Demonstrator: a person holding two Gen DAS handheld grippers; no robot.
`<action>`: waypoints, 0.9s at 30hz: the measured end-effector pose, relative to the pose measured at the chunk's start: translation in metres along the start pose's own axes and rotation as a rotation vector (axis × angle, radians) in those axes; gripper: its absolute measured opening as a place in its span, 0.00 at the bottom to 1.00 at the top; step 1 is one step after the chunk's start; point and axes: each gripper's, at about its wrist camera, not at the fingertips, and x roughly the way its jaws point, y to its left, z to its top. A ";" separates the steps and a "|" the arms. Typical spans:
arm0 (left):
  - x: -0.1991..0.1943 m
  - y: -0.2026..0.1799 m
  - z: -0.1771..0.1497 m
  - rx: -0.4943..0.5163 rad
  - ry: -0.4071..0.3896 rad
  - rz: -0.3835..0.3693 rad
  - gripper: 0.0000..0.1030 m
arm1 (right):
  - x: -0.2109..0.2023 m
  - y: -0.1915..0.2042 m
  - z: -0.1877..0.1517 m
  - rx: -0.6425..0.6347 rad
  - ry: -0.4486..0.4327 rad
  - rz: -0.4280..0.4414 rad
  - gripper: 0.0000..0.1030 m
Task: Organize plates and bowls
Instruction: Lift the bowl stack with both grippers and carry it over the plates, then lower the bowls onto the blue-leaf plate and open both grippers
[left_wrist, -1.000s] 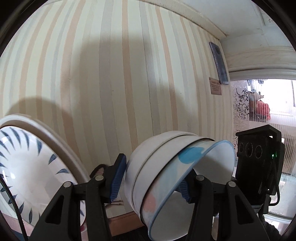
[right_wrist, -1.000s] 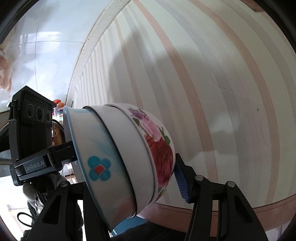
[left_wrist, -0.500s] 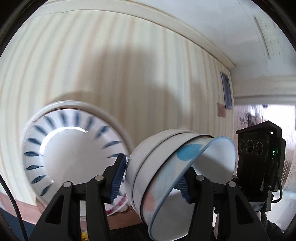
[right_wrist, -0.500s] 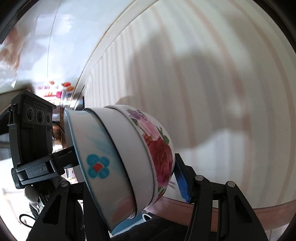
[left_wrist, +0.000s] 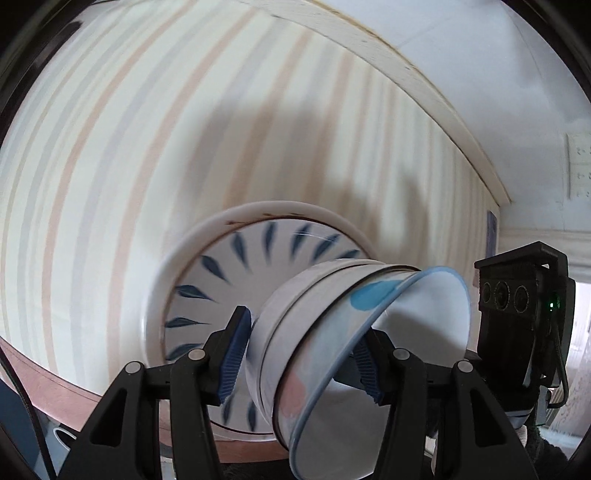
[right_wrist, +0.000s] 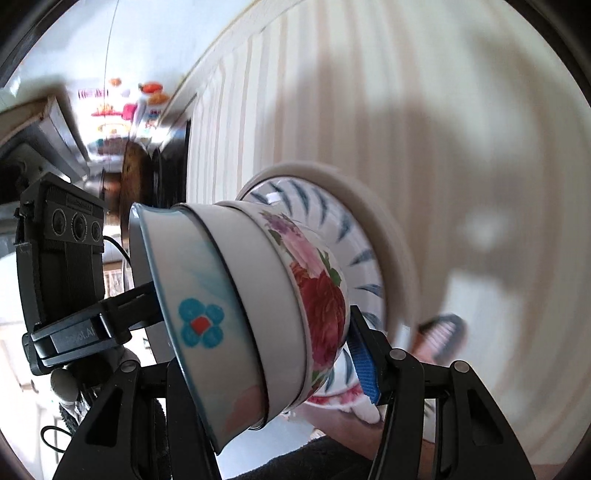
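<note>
Change: the bowls (left_wrist: 332, 354) have swung across, and the plates (left_wrist: 207, 288), earlier at the frame's left edge, now stand right behind them, so stacking looks near.
Left tongs (left_wrist: 301, 354): clamped on the bowls.
Right tongs (right_wrist: 258, 343): clamped on them too.
Bowls: nested, carried between both tongs; no worktop shows.
Axis: tipped sideways, mouth away from the plates.

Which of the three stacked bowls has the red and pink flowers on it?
The outermost bowl, at the base end of the nested stack, farthest from the open mouth. The middle bowl looks plain white, and the blue-rimmed bowl shows a small blue flower.
</note>
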 end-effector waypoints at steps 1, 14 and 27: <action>0.000 0.004 0.000 -0.007 0.000 0.001 0.50 | 0.007 0.004 0.004 -0.005 0.009 -0.002 0.55; 0.002 0.013 0.005 -0.036 -0.014 0.001 0.50 | 0.048 0.027 0.026 -0.058 0.079 -0.048 0.55; -0.017 0.003 -0.012 0.018 -0.100 0.111 0.49 | 0.046 0.034 0.022 -0.082 0.084 -0.116 0.55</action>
